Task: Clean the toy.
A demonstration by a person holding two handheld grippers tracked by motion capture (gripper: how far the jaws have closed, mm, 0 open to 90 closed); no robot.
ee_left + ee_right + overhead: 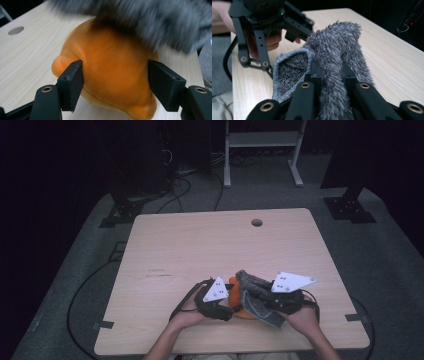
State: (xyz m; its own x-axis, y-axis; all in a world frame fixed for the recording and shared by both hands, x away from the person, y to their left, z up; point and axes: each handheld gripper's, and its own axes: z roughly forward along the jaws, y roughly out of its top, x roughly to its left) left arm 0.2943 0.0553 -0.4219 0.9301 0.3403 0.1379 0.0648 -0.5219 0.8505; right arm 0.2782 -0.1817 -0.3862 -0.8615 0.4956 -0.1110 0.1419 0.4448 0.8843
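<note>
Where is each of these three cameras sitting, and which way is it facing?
High view: above the table, facing forward and down; forearms, both hands.
Left gripper view: on the left claw, facing the orange plush; its jaws.
Right gripper view: on the right claw, facing the grey fuzzy cloth; its jaws.
Shared: all three see the cloth.

Grey cloth (260, 297) over orange toy (235, 296) (touching)

Behind the pale wooden square table (200, 245) with a round cable hole (257, 222) near its far edge: a white metal shelf frame (262, 145). Left of that frame, black cables (175, 190) trailed over grey carpet (395, 270). Black stand feet (350, 207) off the far right corner.
</note>
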